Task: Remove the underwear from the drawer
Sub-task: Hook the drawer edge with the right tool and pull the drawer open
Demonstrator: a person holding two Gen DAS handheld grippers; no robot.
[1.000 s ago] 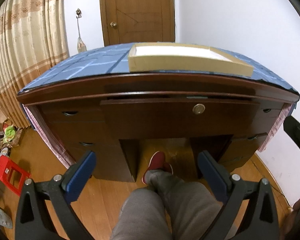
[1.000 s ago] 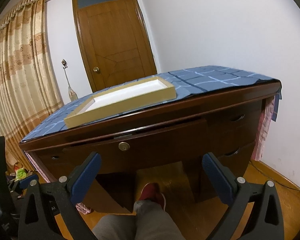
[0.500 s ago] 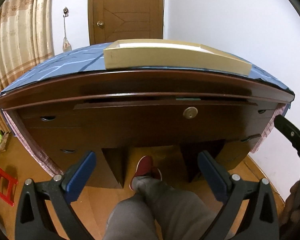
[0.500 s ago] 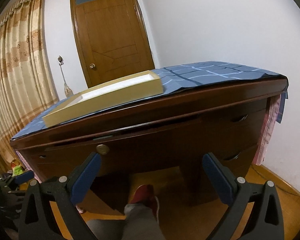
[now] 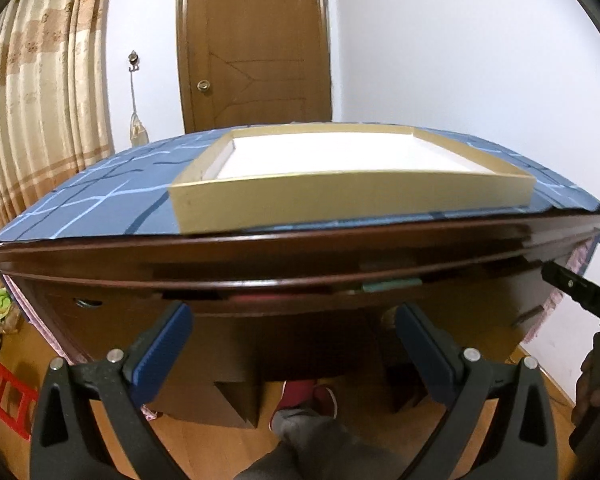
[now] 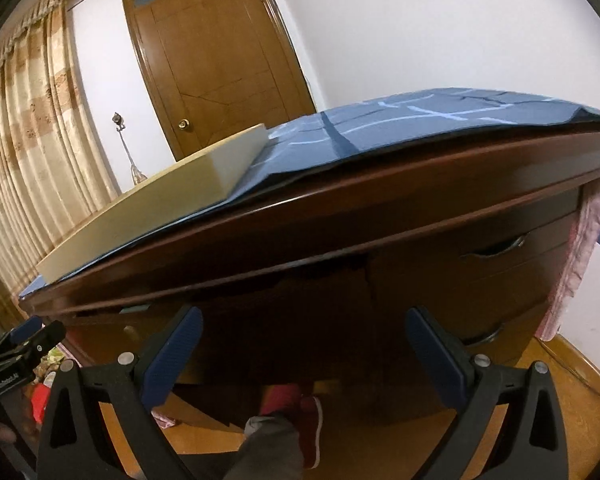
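Note:
A dark wooden desk (image 5: 300,248) fills both views, close up. Its wide centre drawer (image 5: 292,320) sits under the top edge, slightly ajar; a thin gap shows something green (image 5: 392,285) inside. No underwear is visible. My left gripper (image 5: 294,336) is open and empty, fingers level with the centre drawer front. My right gripper (image 6: 302,344) is open and empty in front of the drawer's right part (image 6: 284,320), just under the desk edge (image 6: 340,208). Each gripper shows at the edge of the other's view.
A shallow tan tray (image 5: 352,188) with a white inside lies on the blue patterned cloth (image 5: 100,208) on the desk top. Side drawers with handles (image 6: 496,249) are at the right. My leg and red shoe (image 5: 306,400) are below. A red stool (image 5: 4,396) stands on the floor at left.
Both grippers have moved forward and up, close to the desk front. The centre drawer front now sits right between the fingers; the round knob has dropped behind the grippers.

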